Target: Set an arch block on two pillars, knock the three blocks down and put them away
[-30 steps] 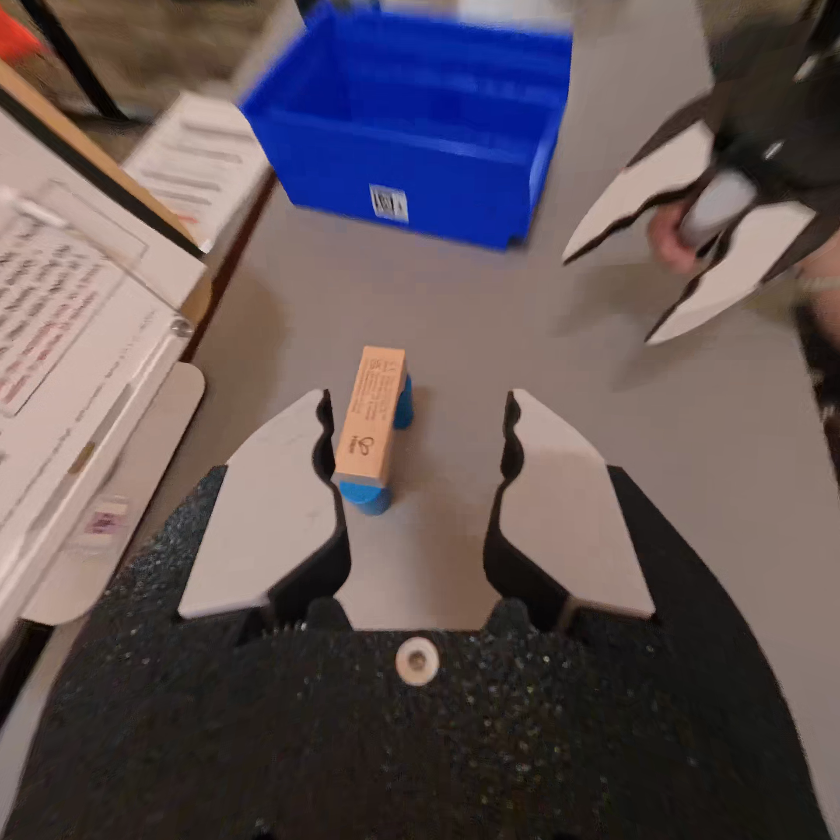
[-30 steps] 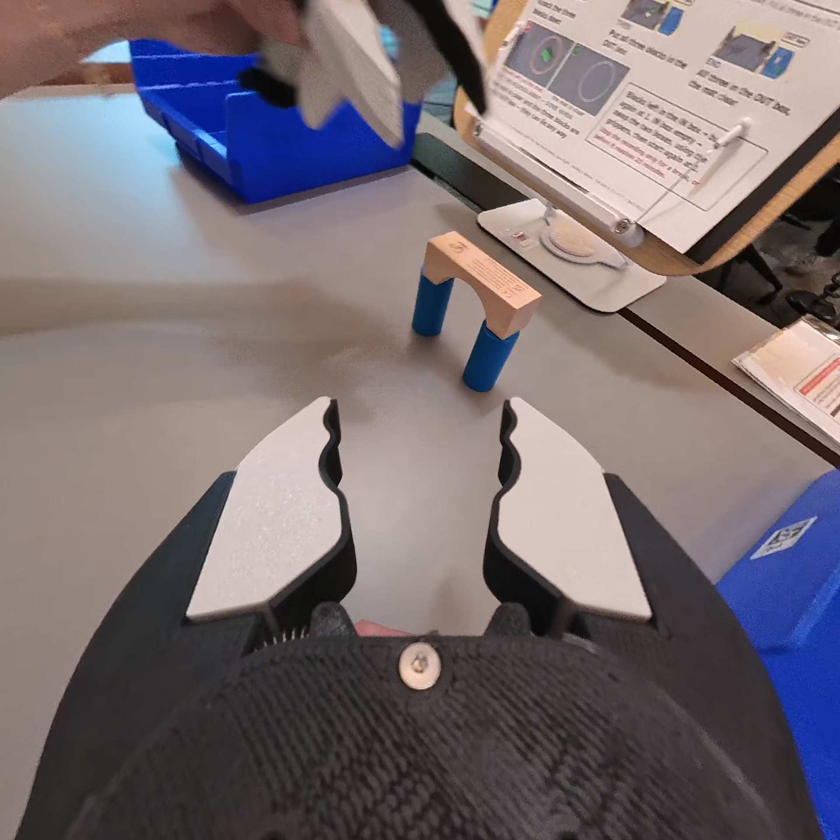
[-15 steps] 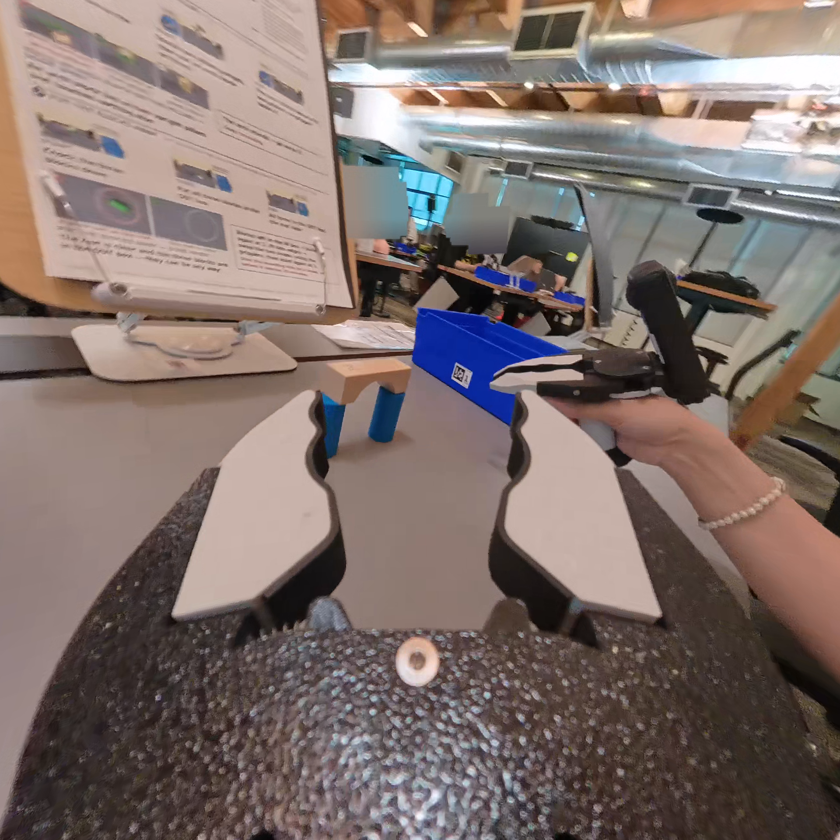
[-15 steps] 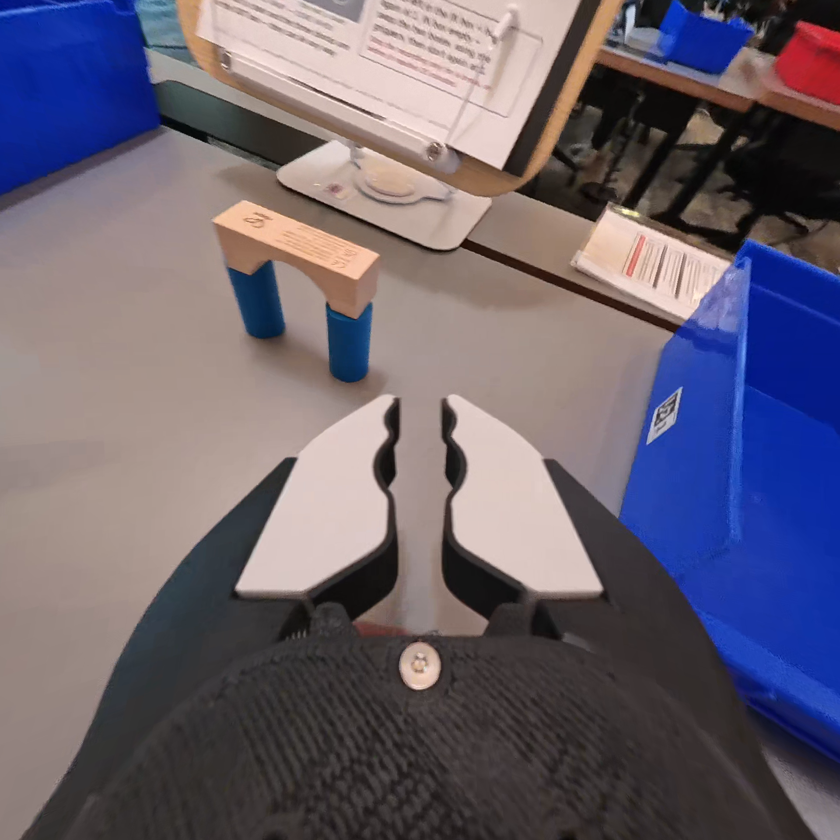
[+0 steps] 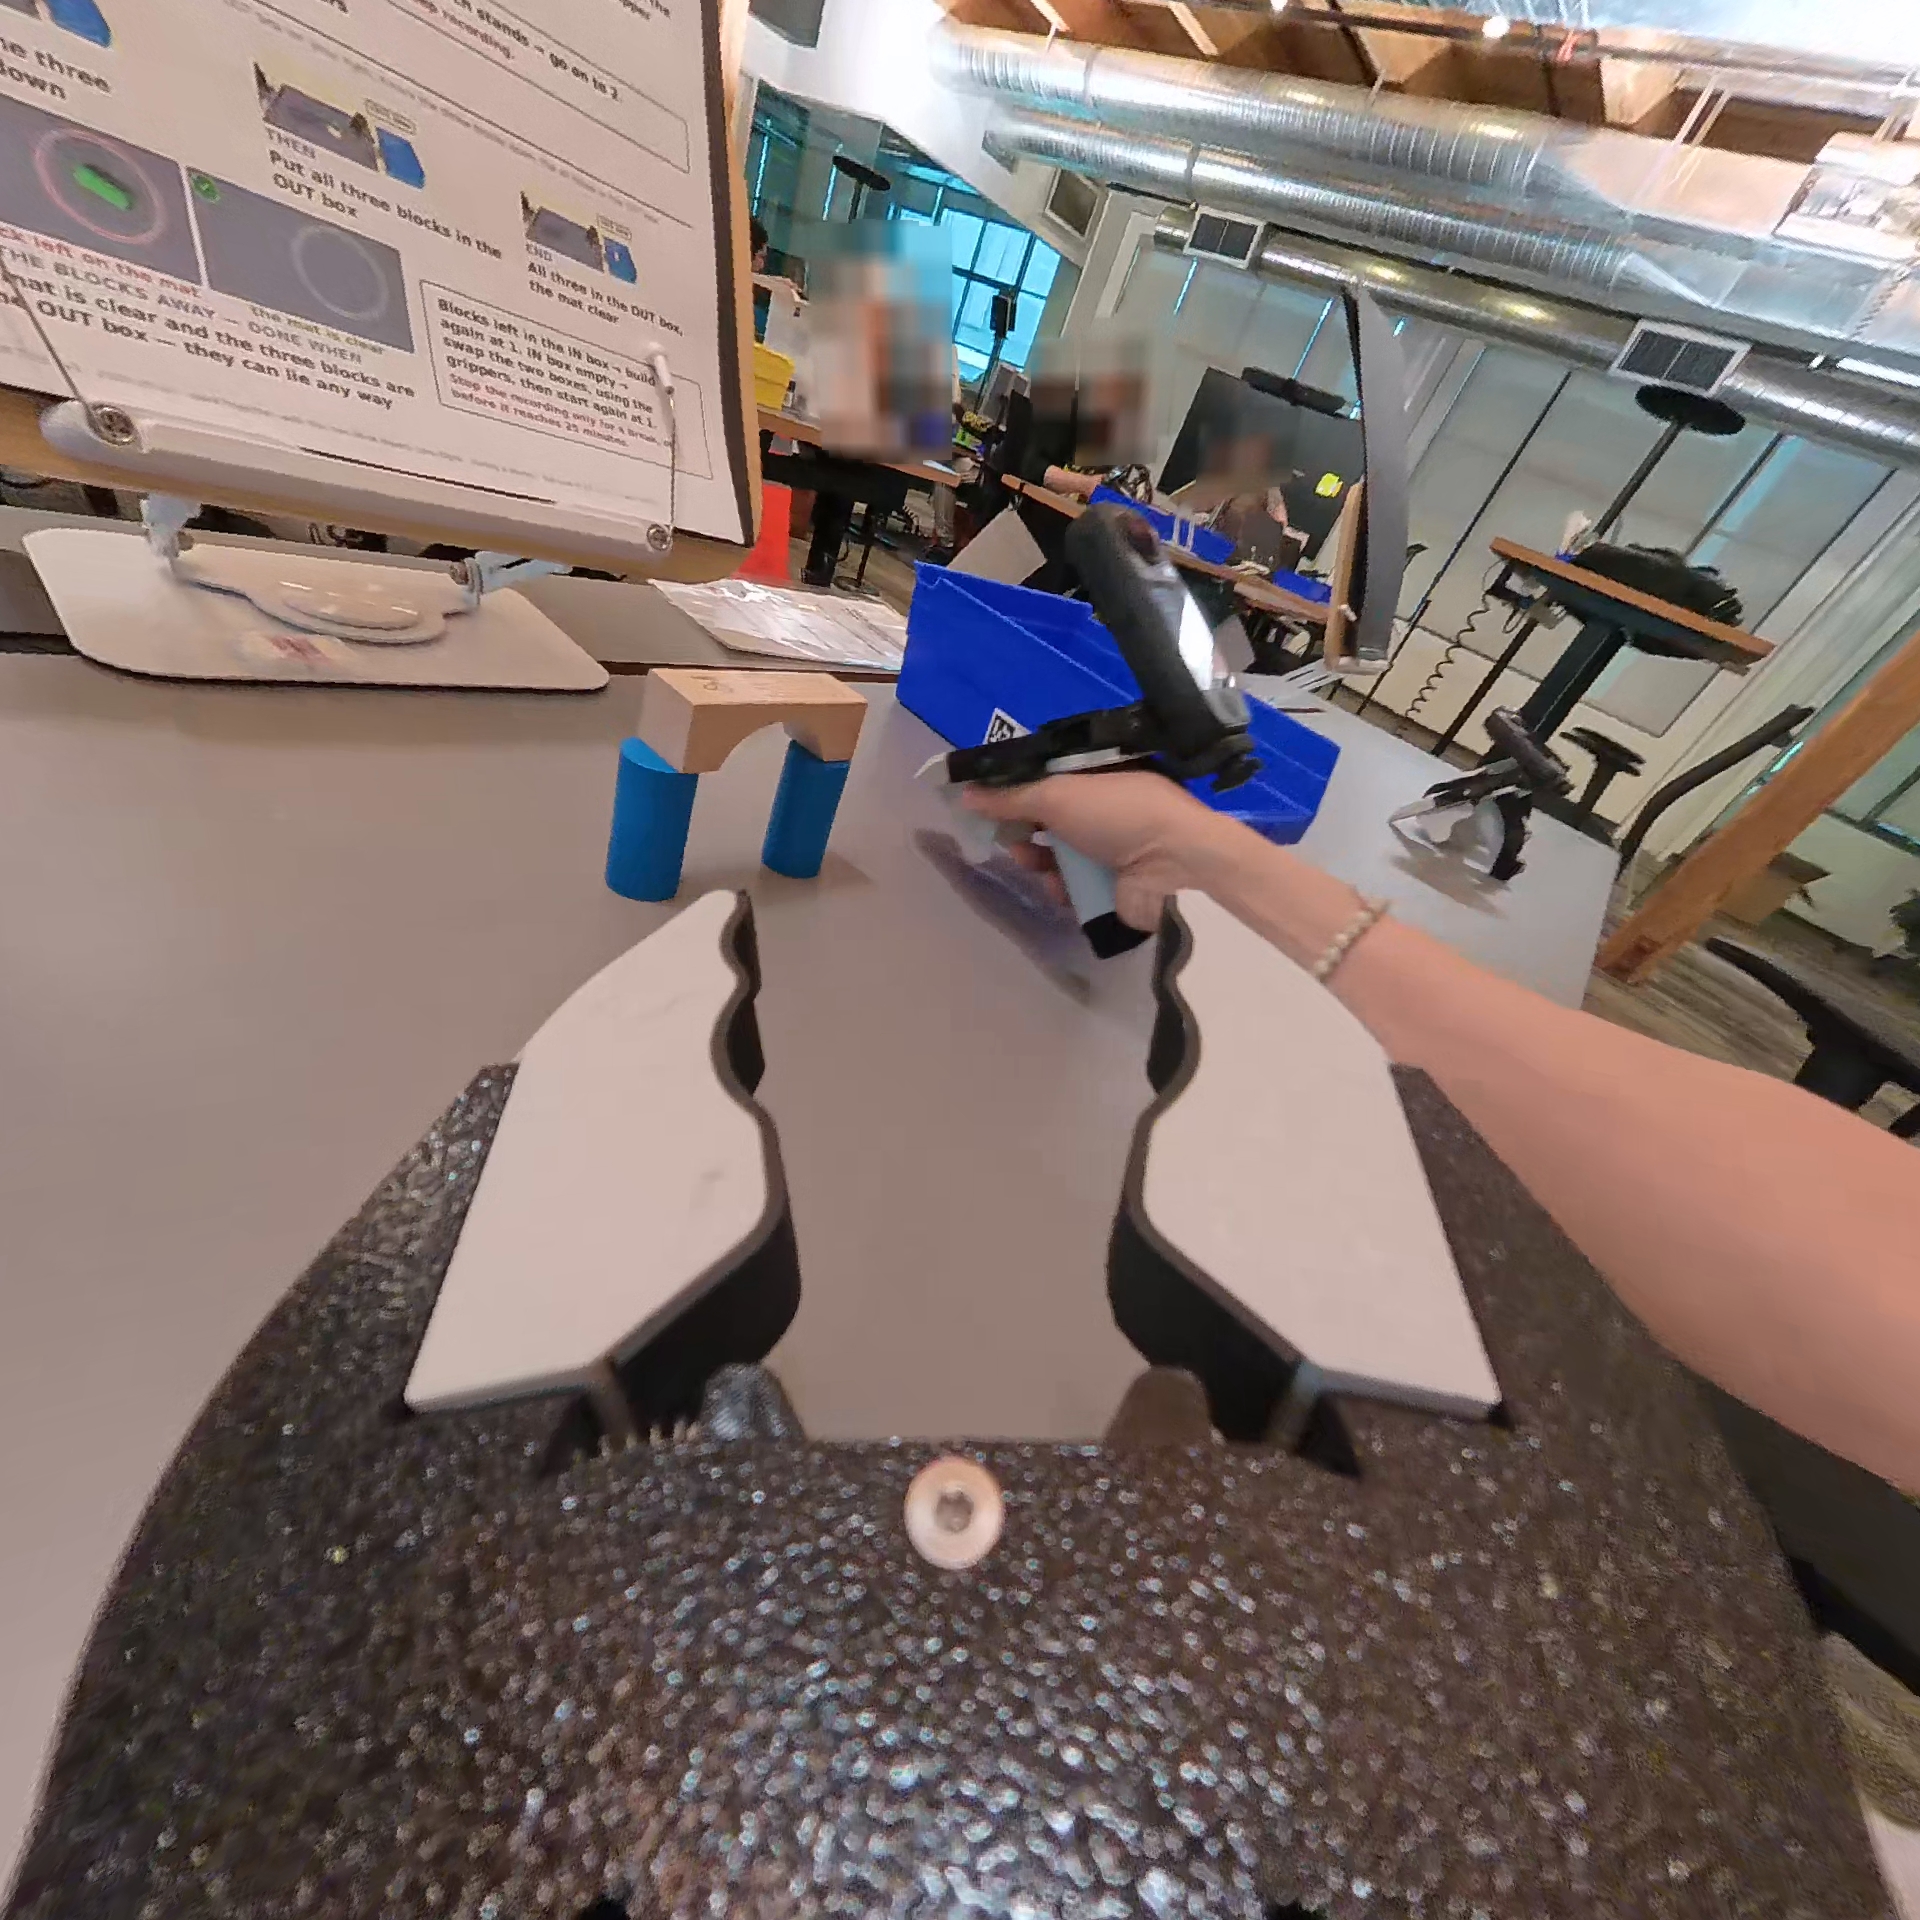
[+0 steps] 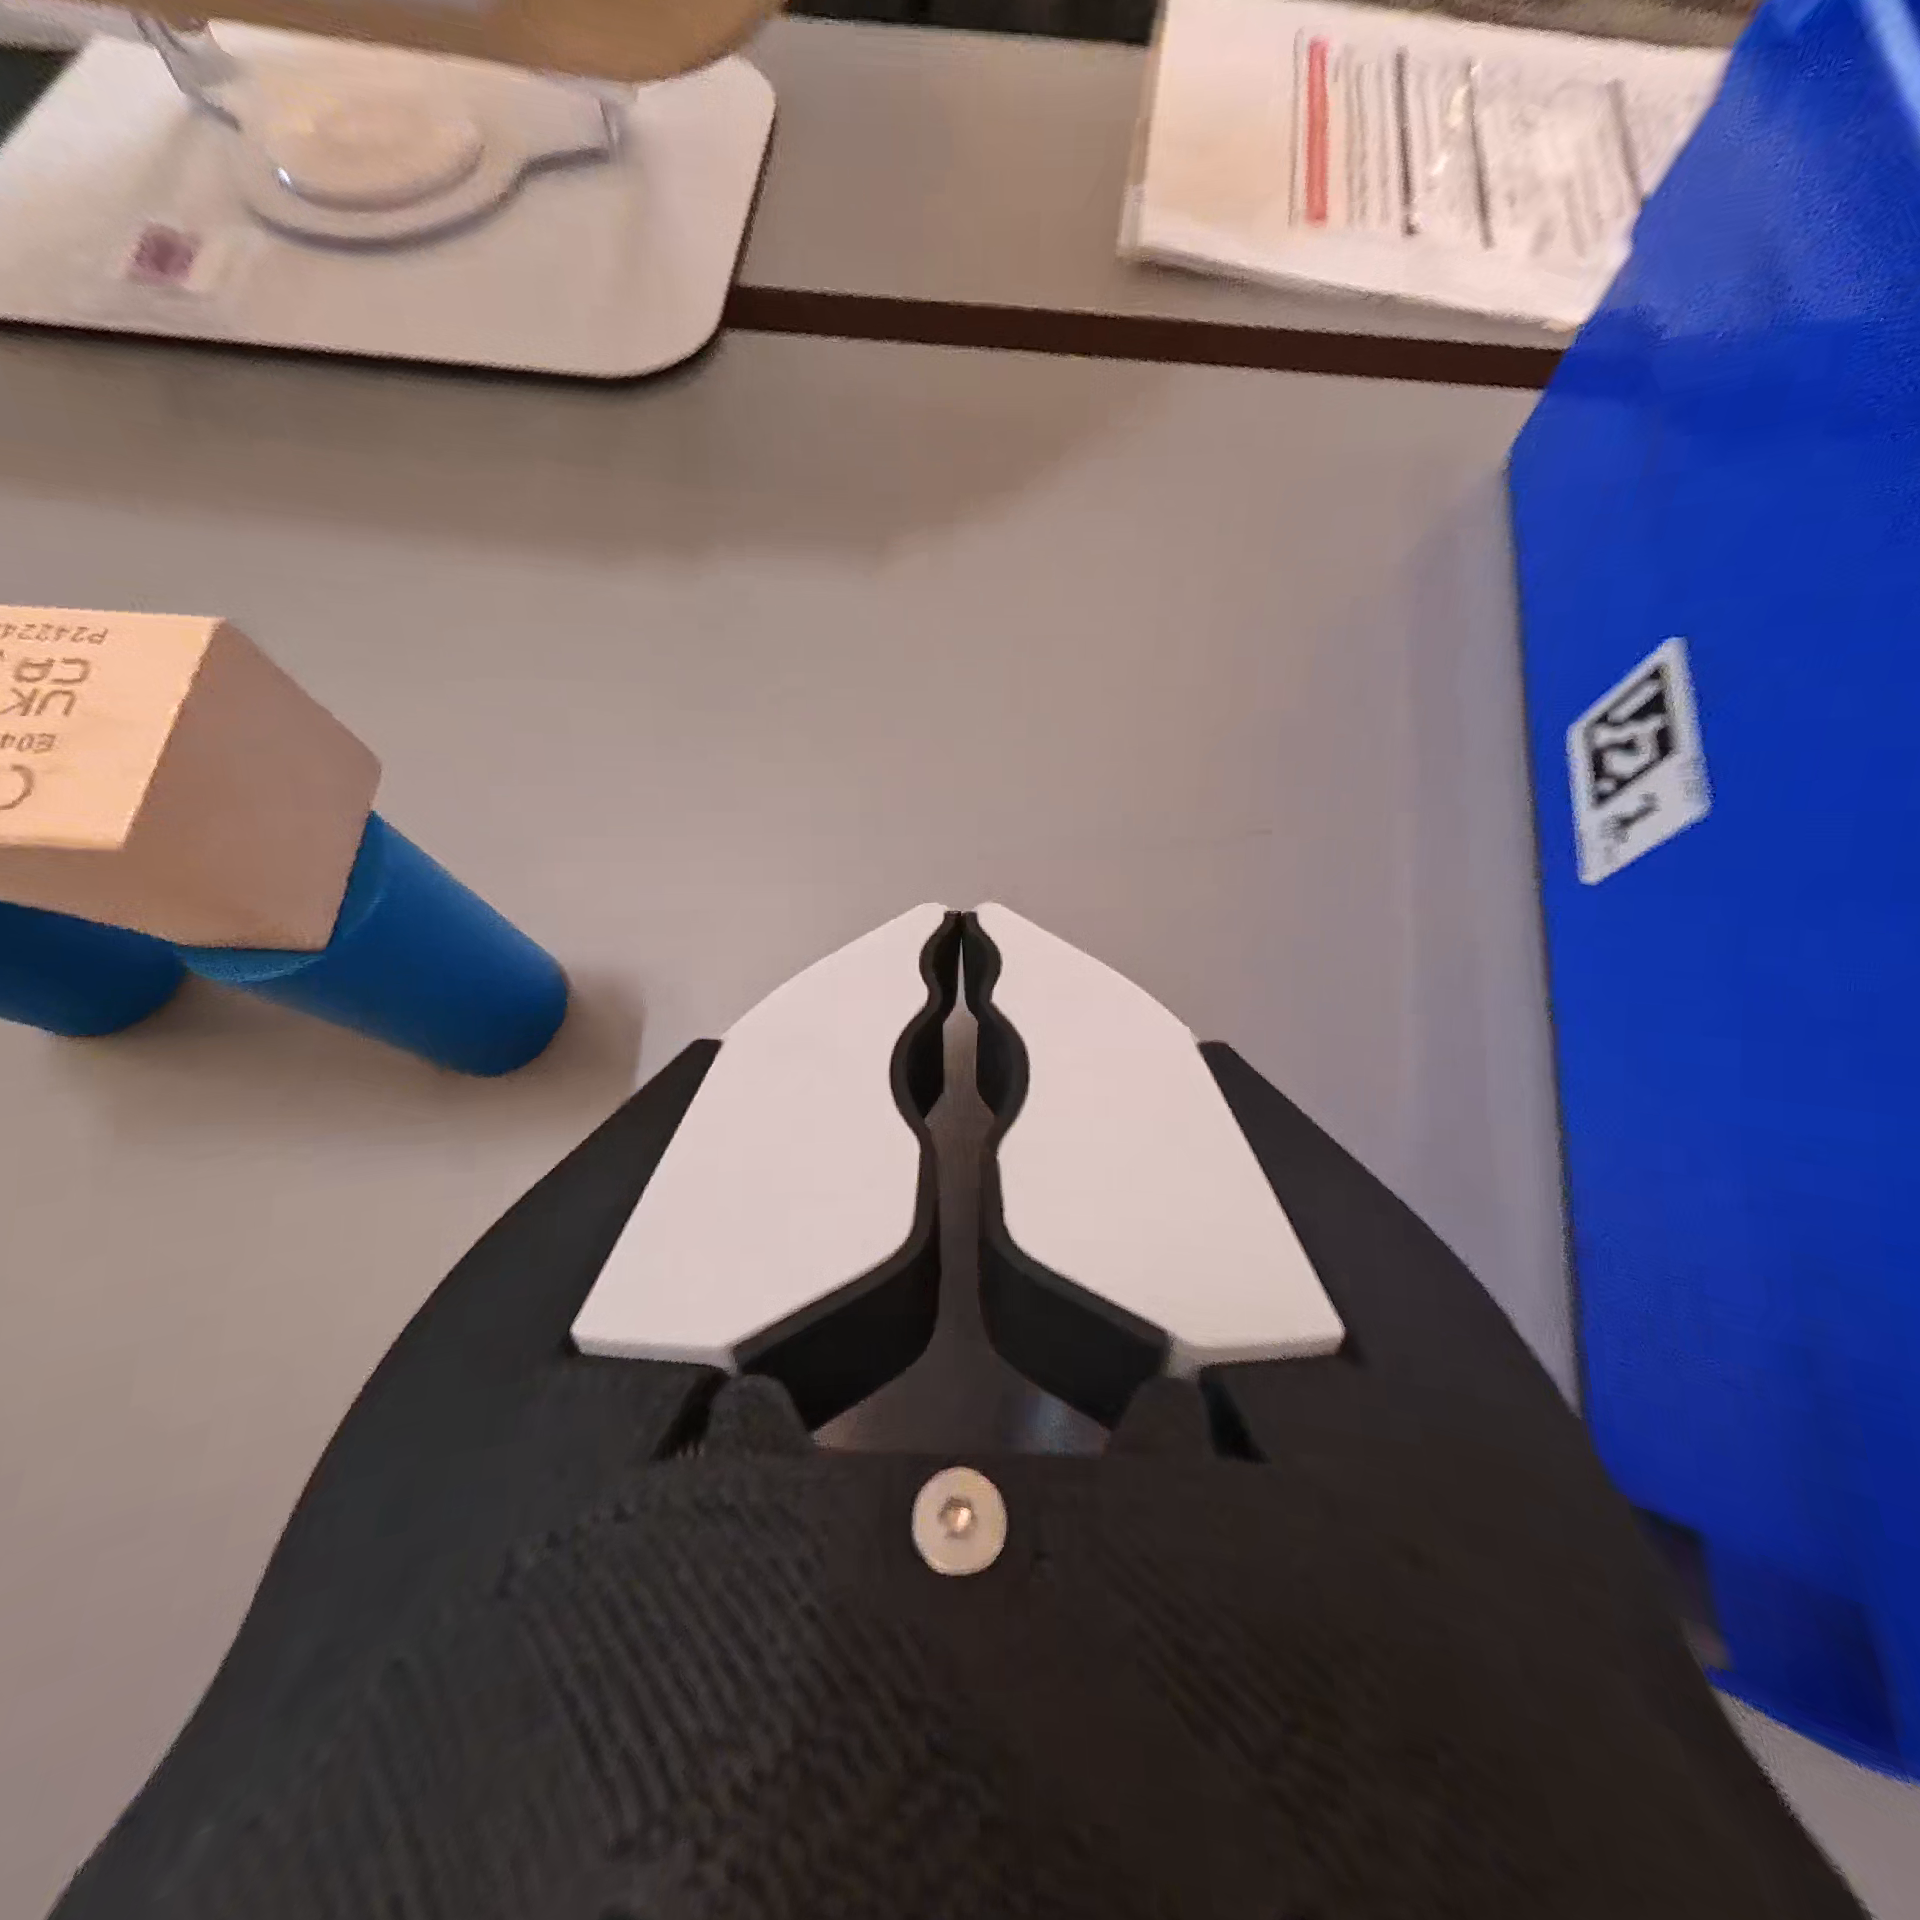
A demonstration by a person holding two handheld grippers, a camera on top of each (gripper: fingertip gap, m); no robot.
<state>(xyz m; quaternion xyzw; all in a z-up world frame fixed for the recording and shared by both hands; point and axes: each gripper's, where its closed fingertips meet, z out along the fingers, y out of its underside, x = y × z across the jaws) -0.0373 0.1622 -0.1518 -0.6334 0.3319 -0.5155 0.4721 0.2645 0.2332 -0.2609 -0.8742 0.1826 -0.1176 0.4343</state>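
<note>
A wooden arch block (image 5: pixel 750 717) rests on two upright blue cylinders (image 5: pixel 651 831) on the grey table (image 5: pixel 260 935). My left gripper (image 5: pixel 951 914) is open and empty, a short way in front of the arch. My right gripper (image 6: pixel 958 916) is shut and empty, low over the table between the arch (image 6: pixel 156 769) with its near cylinder (image 6: pixel 436 966) on its left and a blue bin (image 6: pixel 1745 831) on its right. The right gripper also shows in the left wrist view (image 5: pixel 935 774), held by a hand just right of the arch.
A document stand (image 5: pixel 343 239) with a printed sheet sits on a white base (image 5: pixel 312 634) behind the arch. A paper sheet (image 6: pixel 1392 156) lies by the blue bin (image 5: pixel 1049 665). Another gripper (image 5: pixel 1455 821) lies at the table's far right. Desks and people are beyond. The gap from one gripper's tips to the other's is roughly 35 cm.
My right gripper has closed fully and moved down and forward, next to the blue bin. My left gripper has tilted up from above the arch and drawn back; it stays open.
</note>
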